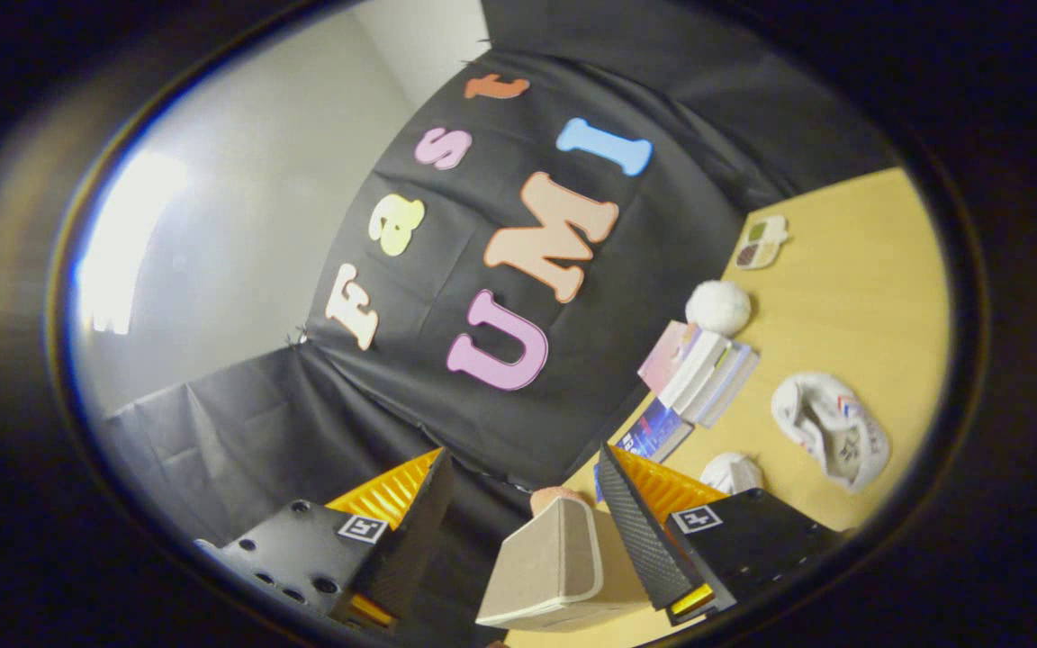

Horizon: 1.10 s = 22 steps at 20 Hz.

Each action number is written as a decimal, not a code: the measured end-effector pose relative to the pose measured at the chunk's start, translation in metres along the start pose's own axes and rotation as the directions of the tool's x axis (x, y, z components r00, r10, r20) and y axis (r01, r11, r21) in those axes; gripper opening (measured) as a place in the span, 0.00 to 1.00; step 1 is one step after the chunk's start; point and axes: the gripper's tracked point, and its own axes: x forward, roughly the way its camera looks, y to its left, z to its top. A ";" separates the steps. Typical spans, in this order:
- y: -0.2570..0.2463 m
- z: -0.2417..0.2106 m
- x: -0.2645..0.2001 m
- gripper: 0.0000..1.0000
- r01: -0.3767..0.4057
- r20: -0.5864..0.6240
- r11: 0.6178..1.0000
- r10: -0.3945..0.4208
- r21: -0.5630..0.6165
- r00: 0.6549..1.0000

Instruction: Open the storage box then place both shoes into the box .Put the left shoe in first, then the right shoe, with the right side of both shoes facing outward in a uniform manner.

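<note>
Beige and soft-looking, the shoe (554, 562) is sitting between your gripper (527, 504) fingers, its pale flat sole facing you and a thin white welt running around its rim. Its long axis is running along the fingers, one rounded end pointing ahead toward the black cloth wall (410, 423), where a pinkish bit is showing just past the tip. You are holding the claw fairly wide: the right finger (640, 531), with its black ribbed pad, is lying against the shoe's side, while the left finger (415, 522) is standing clearly apart from it, so whether the shoe is truly gripped cannot be told. Orange ridged plastic is backing both fingers. Beyond the right finger the yellow wooden table (861, 270) is tilting away; a white cap with printed lettering (834, 427) is lying crumpled near its middle, a small stack of books (694, 378) is resting along the edge that meets the cloth, a fluffy white ball (718, 306) is sitting just beyond the books, and a small flat palette-like item (760, 243) is lying farther along that edge.
</note>
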 end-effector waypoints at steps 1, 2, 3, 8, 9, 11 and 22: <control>-0.010 -0.010 -0.004 0.97 0.002 0.013 0.999 -0.003 0.040 1.000; -0.016 -0.021 -0.003 0.97 0.001 0.020 0.997 -0.002 0.079 1.000; -0.024 -0.034 -0.001 0.97 0.001 0.015 0.993 -0.003 0.119 1.000; -0.073 -0.105 0.023 0.97 0.071 -0.039 0.958 -0.062 0.278 0.997; -0.081 -0.117 0.029 0.97 0.083 -0.045 0.948 -0.072 0.307 0.996; -0.095 -0.147 0.042 0.97 0.121 -0.086 0.922 -0.095 0.369 0.992; -0.102 -0.208 0.085 0.89 0.225 -0.165 0.767 -0.157 0.600 0.974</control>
